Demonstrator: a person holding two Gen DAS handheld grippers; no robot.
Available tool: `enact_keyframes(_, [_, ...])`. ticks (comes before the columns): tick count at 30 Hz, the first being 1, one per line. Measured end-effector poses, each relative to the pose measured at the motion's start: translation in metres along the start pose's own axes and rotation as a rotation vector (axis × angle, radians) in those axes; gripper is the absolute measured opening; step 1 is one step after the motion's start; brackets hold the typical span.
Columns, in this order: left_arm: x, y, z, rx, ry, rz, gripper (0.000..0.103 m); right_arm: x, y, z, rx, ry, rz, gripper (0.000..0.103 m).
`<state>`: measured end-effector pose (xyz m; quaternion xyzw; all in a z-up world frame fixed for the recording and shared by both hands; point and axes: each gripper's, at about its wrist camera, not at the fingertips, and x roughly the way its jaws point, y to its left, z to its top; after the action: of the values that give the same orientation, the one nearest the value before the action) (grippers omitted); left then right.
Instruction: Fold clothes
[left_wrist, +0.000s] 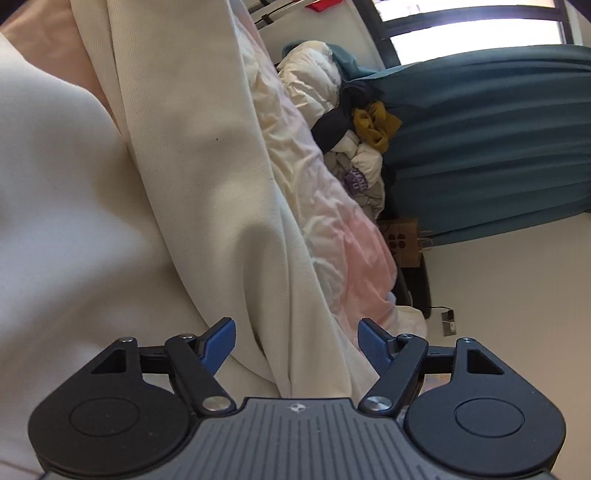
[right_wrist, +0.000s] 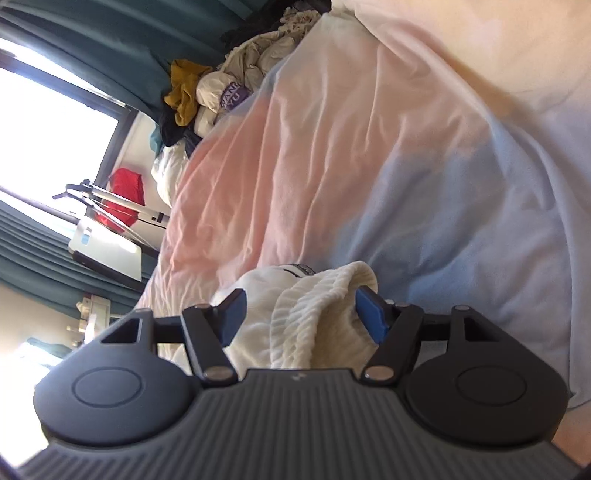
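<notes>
**Cream knit spread over a pastel sheet**

Cream ribbed knit garment (left_wrist: 192, 147) is seen draped over the crumpled pink-and-blue bed sheet (right_wrist: 332, 155). The left gripper (left_wrist: 296, 341) is held wide apart above a fold. The right gripper (right_wrist: 299, 308), jaws spread, is bracketing the bunched ribbed cuff (right_wrist: 317, 306).

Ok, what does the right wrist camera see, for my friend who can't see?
The right gripper has its blue fingers spread around a bunched cream garment. Beyond it lie a pink and blue bedsheet and a clothes pile.
</notes>
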<state>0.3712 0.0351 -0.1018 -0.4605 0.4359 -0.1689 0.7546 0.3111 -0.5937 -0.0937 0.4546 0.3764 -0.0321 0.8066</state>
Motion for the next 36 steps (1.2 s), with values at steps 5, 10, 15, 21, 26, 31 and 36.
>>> enact_keyframes(5, [0.054, 0.004, 0.018, -0.037, -0.006, 0.032, 0.064, 0.008, 0.0, 0.011, -0.035, 0.06, -0.017, 0.064])
enact_keyframes(10, [0.067, -0.007, 0.03, 0.03, -0.053, 0.074, 0.012, -0.014, 0.026, 0.013, -0.173, -0.009, 0.007, 0.015])
enact_keyframes(15, [0.04, -0.022, 0.023, 0.125, -0.093, 0.023, 0.008, -0.04, 0.055, 0.002, -0.28, -0.061, 0.117, 0.005])
enact_keyframes(21, [0.003, -0.019, 0.011, 0.149, -0.103, -0.011, 0.008, -0.042, 0.052, -0.001, -0.25, -0.075, 0.043, 0.005])
enact_keyframes(26, [0.003, -0.015, 0.008, 0.137, -0.089, 0.0, 0.008, -0.044, 0.05, -0.002, -0.226, -0.087, -0.019, 0.008])
enact_keyframes(31, [0.005, -0.01, 0.009, 0.123, -0.092, -0.01, 0.008, -0.018, 0.022, 0.004, -0.094, 0.021, -0.043, 0.035])
enact_keyframes(36, [0.014, -0.005, 0.011, 0.123, -0.095, 0.003, 0.008, 0.012, 0.014, 0.004, -0.066, 0.054, -0.021, 0.056])
